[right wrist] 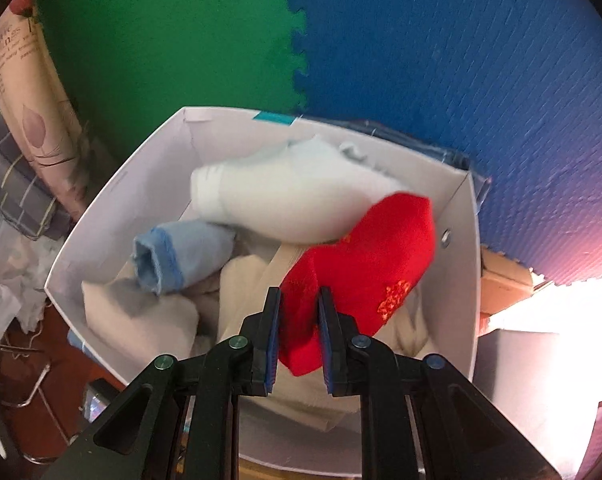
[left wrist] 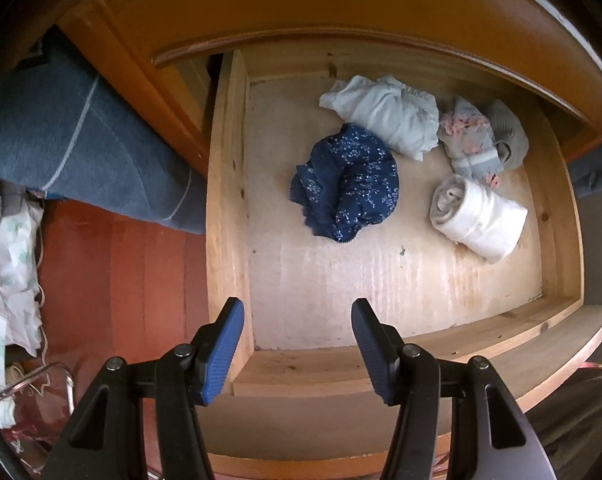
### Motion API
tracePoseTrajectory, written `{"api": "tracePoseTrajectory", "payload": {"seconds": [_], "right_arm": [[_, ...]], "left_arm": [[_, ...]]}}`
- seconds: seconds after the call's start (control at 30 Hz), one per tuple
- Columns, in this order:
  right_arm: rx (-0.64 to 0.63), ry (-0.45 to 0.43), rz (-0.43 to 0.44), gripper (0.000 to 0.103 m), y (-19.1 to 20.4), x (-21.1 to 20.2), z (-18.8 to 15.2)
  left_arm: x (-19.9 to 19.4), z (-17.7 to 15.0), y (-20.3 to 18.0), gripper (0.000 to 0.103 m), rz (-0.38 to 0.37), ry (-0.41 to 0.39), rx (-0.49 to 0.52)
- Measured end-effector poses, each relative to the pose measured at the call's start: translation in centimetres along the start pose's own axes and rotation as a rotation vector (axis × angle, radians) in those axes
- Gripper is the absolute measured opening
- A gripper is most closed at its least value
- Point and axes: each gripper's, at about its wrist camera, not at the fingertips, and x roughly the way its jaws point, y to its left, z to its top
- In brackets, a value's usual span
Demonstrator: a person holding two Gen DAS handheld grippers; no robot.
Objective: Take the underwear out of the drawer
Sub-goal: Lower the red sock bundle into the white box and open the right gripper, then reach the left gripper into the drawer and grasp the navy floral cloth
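**Red garment over box; four bundles left in drawer**

Nearest the right wrist camera, the right gripper point(right wrist: 299, 300) has its jaws narrow, clamped on a fold of the red underwear point(right wrist: 365, 264), which hangs above the white box point(right wrist: 101, 216). That box already holds a white roll point(right wrist: 285, 200), a light-blue roll point(right wrist: 173, 256) and cream pieces beneath.

Left gripper point(left wrist: 297, 312) stands with jaws wide and nothing between them, poised over the front corner of the open drawer point(left wrist: 227, 184). Inside lie a navy floral piece point(left wrist: 349, 184), a white crumpled piece point(left wrist: 385, 112), a grey bundle with pink flowers point(left wrist: 477, 136) and a white rolled piece point(left wrist: 477, 216), all toward the back and right.

Risks, as judged:
- Red garment sits close to the box's right wall; released off-centre, it could drape over the rim and slide out.
- Contents are heaped high, so a drop on top may roll off.
- Grey and white pieces touch; a grab there may lift two.

Clearance: the drawer's front half is bare, giving free descent. The cabinet's top edge overhangs the rear, limiting reach to the hindmost pieces. A blue blanket point(left wrist: 61, 128) lies beside the drawer's left wall, clear of the path.
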Motion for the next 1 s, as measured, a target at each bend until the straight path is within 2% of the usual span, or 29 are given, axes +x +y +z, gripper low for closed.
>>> {"api": "tracePoseTrajectory", "payload": {"seconds": [0.2, 0.33, 0.4, 0.53, 0.57, 0.73, 1.0], "right_arm": [[0.006, 0.021, 0.037, 0.016, 0.5, -0.3, -1.0], [0.011, 0.025, 0.049, 0.020, 0.6, -0.6, -1.3], [0.020, 0.026, 0.053, 0.028, 0.4, -0.8, -1.5], [0.031, -0.001, 0.059, 0.055, 0.1, -1.5, -2.1], [0.039, -0.009, 0.063, 0.058, -0.1, -1.7, -2.3], [0.082, -0.036, 0.087, 0.061, -1.2, -2.5, -3.1], [0.105, -0.026, 0.094, 0.064, -2.8, -2.6, -4.5]], "left_arm": [[0.2, 0.3, -0.4, 0.057, 0.026, 0.009, 0.041], [0.4, 0.4, -0.6, 0.057, 0.019, 0.022, 0.057], [0.6, 0.5, -0.8, 0.057, 0.019, 0.031, 0.065], [1.0, 0.9, -1.2, 0.057, 0.027, 0.037, 0.090], [1.1, 1.1, -1.4, 0.057, 0.032, 0.039, 0.096], [1.7, 2.3, -2.1, 0.057, 0.038, 0.042, 0.120], [3.0, 4.6, -2.7, 0.057, -0.018, 0.048, 0.097]]}}
